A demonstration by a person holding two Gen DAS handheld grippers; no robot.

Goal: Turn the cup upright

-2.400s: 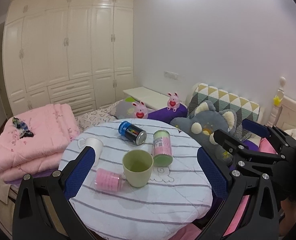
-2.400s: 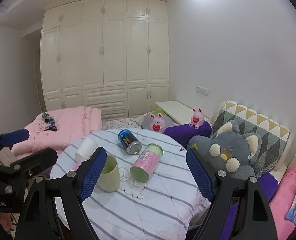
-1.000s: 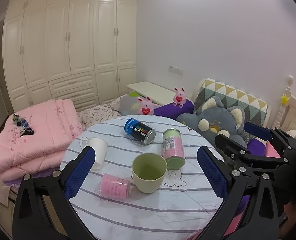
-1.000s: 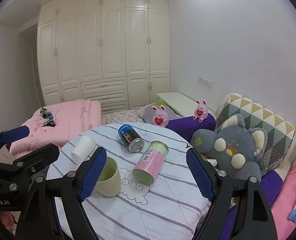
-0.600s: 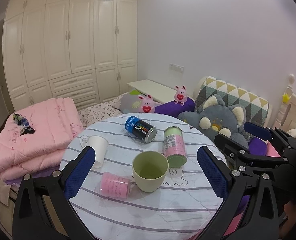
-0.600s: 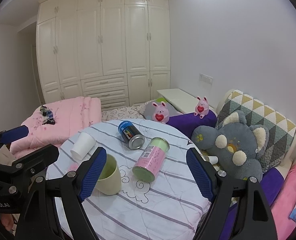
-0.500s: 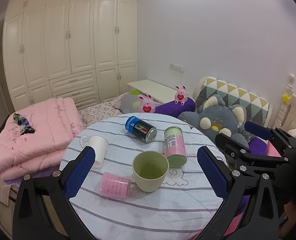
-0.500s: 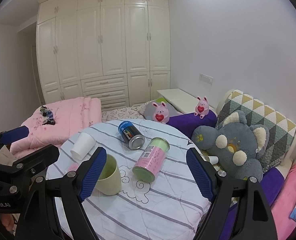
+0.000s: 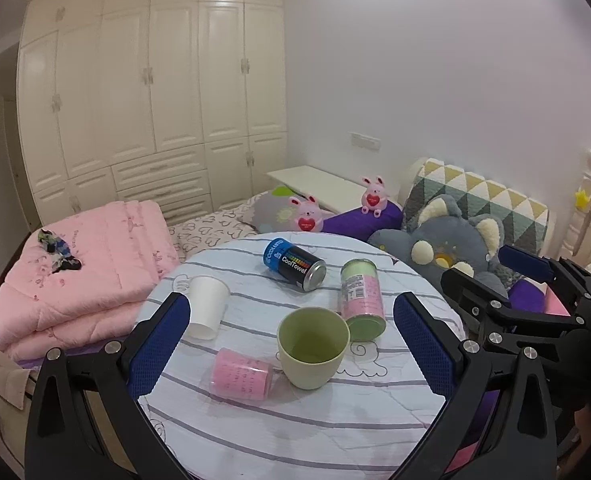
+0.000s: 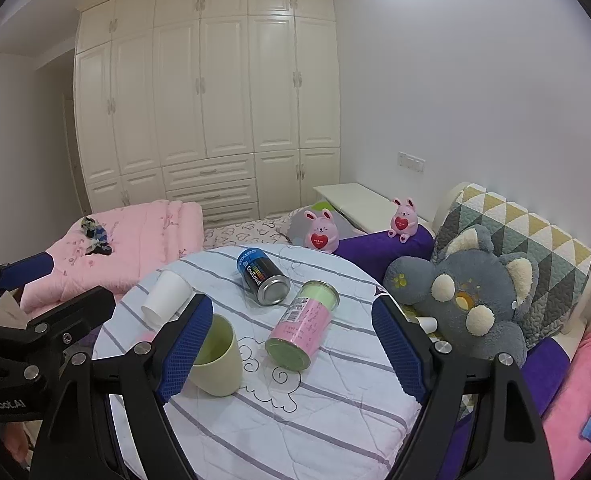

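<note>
While both rigs hang above the round surface (image 9: 295,432), little has changed over the last couple of seconds: the views drifted slightly up and back, and every item sits where it did. No approach committed yet, so I'd judge the task not started.

Left gripper (image 9: 291,344): fingers spread wide, empty. Right gripper (image 10: 287,344): fingers spread wide, empty.

Green cup (image 9: 312,346) already stands upright, mouth up, mid-surface. Candidates still down:
- white paper cup (image 9: 206,306), on its side near the left edge
- small pink cup (image 9: 241,374), on its side just beside the green cup, on its left

Which one is the target I can't tell; the white paper cup looks the likelier bet. The left gripper is nearer to both.

Readable text:
- black/blue can (image 9: 294,263), lying down: "CoolTowel", plus a rainbow bar graphic
- pink-and-green canister (image 9: 361,300), lying down: barcode label, print too small to read
- left gripper body, seen in the right view: partial "Robot.AI" marking
</note>
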